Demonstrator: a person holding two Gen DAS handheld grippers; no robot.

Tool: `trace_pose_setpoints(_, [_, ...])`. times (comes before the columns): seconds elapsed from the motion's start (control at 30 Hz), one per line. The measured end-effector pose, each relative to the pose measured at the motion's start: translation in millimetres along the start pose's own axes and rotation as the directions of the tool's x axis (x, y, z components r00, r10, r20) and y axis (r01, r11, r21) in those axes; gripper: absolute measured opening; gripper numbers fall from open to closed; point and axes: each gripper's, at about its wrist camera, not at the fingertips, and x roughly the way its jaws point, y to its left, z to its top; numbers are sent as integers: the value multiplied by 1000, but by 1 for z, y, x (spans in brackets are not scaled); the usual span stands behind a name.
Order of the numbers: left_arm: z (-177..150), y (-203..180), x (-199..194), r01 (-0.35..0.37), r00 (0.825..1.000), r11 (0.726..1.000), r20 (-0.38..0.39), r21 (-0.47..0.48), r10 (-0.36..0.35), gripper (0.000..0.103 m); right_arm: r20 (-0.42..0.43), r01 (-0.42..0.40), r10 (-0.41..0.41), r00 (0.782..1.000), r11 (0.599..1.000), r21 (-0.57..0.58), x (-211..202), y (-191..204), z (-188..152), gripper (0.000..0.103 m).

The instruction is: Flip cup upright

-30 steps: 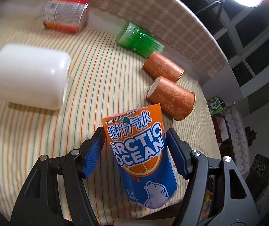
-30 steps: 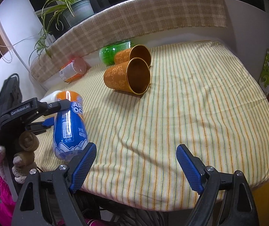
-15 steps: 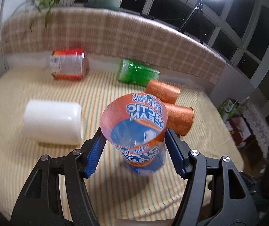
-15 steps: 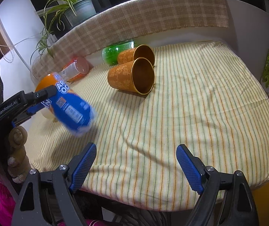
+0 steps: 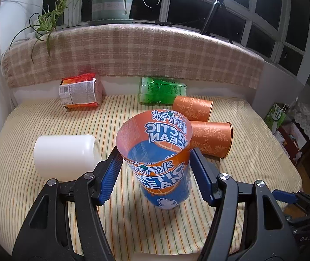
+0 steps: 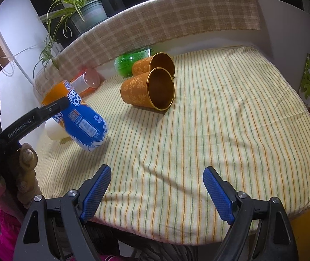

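Left wrist view: the cup [image 5: 161,165] is pinched near its rim by the left hand-held gripper [image 5: 155,174], tilted, base low over the near tabletop [image 5: 46,206]. If released tilted, it could topple. The right hand-held gripper [image 6: 155,192] is spread, holding nothing.

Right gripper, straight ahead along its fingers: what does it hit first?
Probably the nearer orange gold-rimmed cup lying on the striped cloth; only bare cloth lies before the open right gripper. Depth is uncertain.
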Motion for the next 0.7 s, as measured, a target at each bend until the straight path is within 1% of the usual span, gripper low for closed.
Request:
trace_pose_setpoints(0.3, [-3,-8,1,0,1000,999,2,35,0,66,11,7,-7,1000,1000,4,-1,0,2,88])
trace_pose_setpoints(0.7, [-4,-4,2,58,998,998,-22,1,-58,66,23,27,-27,999,1000,-8,-3,2,3,88])
